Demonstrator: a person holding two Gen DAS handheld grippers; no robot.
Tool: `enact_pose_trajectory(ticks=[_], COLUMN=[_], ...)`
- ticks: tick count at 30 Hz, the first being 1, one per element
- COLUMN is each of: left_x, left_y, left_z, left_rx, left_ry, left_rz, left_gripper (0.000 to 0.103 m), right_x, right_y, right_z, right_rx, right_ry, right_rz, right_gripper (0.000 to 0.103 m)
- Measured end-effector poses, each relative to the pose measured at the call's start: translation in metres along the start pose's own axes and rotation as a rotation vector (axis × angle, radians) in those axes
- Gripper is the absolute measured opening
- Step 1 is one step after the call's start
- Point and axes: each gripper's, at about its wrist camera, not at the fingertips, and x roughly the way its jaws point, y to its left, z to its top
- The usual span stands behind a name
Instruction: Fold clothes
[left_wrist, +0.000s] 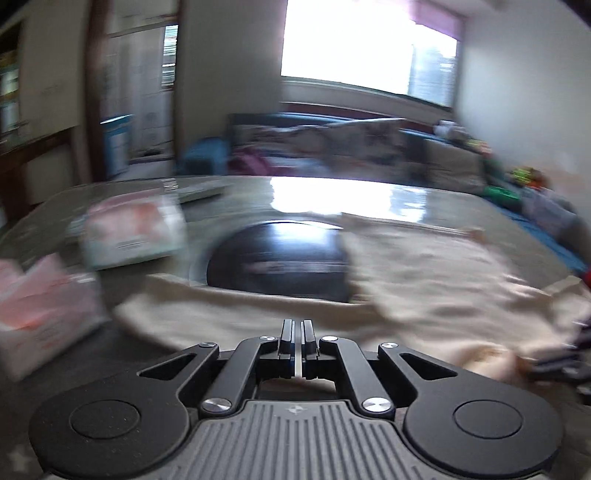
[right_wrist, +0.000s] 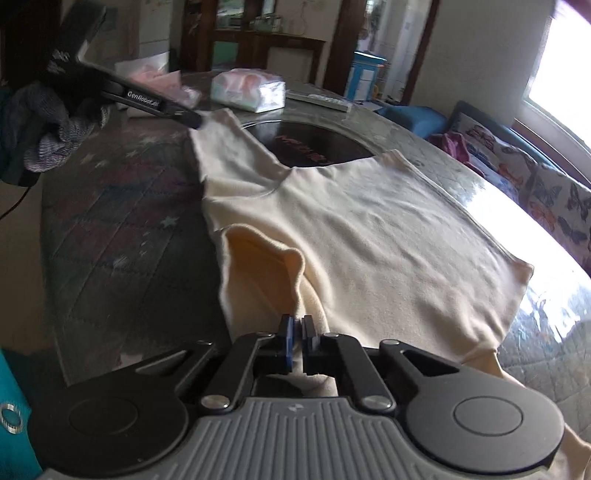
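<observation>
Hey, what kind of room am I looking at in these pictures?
Most likely a lived-in home living or dining room. A sofa with butterfly-print cushions sits under a bright window, and a cream garment lies spread on a round table beside tissue packs.

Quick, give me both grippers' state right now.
Left gripper: fingers shut on the far corner of the cream garment.
Right gripper: fingers shut on the garment's near edge.
</observation>
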Motion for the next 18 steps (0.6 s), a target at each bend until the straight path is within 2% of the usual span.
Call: enact_pose_trajectory(ticks=[3, 6, 11, 14, 16, 18], left_x=[0.007, 0.020, 0.035, 0.023, 0.015, 0.006], left_y=[-0.045, -0.074, -0.097, -0.101, -0.102, -0.104], left_z=[0.000, -0.004, -0.024, -0.033, -0.035, -0.036], left_rx=[0.124, 0.221, 0.301, 0.316, 0.318, 0.345], left_ry=[0.002, 0.015, 0.114, 0.112, 0.102, 0.071], left_rz=[-0.143, -0.232, -0.296, -0.305, -0.292, -0.250], left_gripper=[0.006, 0.006, 0.005, 0.005, 0.006, 0.007], right_x=[-0.004, -0.009, -0.019, -0.028, -0.030, -0.031], right_y=[0.004, 0.007, 0.008, 0.003, 0.002, 0.001], right_z=[-0.002, -0.005, -0.012, -0.011, -0.010, -0.010], right_rx=[-0.038, -0.066, -0.073, -0.029, -0.022, -0.015], right_ry=[0.011, 0.028, 0.034, 0.006, -0.020, -0.036], right_rz=[0.008, 0.012, 0.021, 0.015, -0.001, -0.010], right_gripper=[0.002, 0.001, 0.001, 0.012, 0.034, 0.038])
